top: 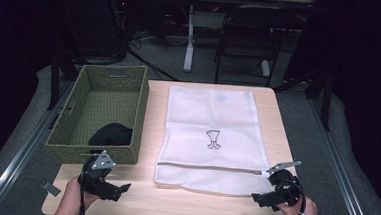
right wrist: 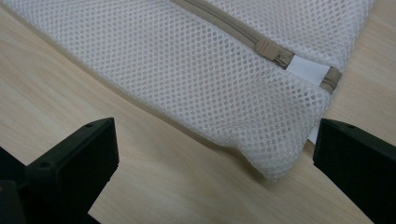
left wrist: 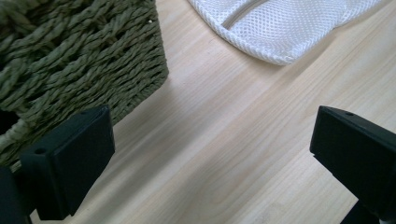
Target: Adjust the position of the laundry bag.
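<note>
- Lower left of the high view: the left gripper [top: 118, 189], held in a person's left hand [top: 72, 200], hangs just above the wooden table [top: 151, 135], jaws spread wide with nothing between them.
- Lower right of the same view: the right gripper [top: 262, 199], in the person's right hand [top: 302, 214], has its jaws equally wide apart and empty, just beside the near right corner of the white mesh laundry bag [top: 209, 138].
- In the right gripper view, that corner of the bag lies between the two black jaws but clear of both; the beige zipper [right wrist: 233, 30] crosses the upper centre of the frame, ending by a white tag [right wrist: 306, 70].
- Centre of the high view: the bag lies flat on the table, a small black printed figure [top: 213, 139] at its middle.
- Left of centre: a green woven basket [top: 77, 125] sits beside the bag, apart from it, holding a black garment [top: 110, 133] in its near right corner.
- In the left gripper view, the basket's wall fills the upper left, the bag's near left corner the upper right.
</note>
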Demonstrator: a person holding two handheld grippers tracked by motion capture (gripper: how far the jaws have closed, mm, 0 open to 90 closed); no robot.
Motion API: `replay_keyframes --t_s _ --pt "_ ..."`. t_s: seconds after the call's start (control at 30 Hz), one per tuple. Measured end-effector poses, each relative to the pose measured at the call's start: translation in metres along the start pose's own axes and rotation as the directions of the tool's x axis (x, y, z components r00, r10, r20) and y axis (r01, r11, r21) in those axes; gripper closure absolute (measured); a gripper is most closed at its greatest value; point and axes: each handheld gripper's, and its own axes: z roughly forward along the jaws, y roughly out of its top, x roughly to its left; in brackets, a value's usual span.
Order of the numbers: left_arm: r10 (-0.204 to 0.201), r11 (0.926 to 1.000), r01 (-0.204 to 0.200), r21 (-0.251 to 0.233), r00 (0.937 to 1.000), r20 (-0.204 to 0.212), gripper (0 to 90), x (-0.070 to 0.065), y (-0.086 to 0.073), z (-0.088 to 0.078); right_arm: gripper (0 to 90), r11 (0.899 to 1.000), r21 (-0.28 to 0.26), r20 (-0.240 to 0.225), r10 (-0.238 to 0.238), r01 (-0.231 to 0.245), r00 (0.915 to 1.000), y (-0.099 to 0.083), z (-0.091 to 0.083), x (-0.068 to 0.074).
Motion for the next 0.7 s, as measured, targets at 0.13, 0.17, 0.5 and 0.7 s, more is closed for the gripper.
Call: replay_keyframes --t_s 0.13,0.17,0.5,0.7 --pt "0.008 1.0000 -0.008 0.002 0.9998 0.016 0.0 -0.004 0.002 0.002 0.0 1.000 -0.002 0.007 -0.003 0.003 1.0000 0.000 -0.001 0.001" --pt "0.008 1.0000 -0.008 0.002 0.9998 0.016 0.0 -0.004 0.002 0.002 0.0 1.000 -0.002 0.007 -0.003 0.003 1.0000 0.000 -0.001 0.001" --pt "0.046 0.9989 -0.046 0.002 0.9984 0.034 0.0 -0.017 0.008 0.006 0.0 1.000 0.005 0.019 0.004 -0.004 0.9998 0.001 0.000 0.002" --pt "0.078 0.9968 -0.079 0.012 0.9959 0.044 0.0 -0.027 0.015 0.014 0.0 1.000 0.010 0.017 0.013 -0.013 0.9998 0.002 0.002 0.000"
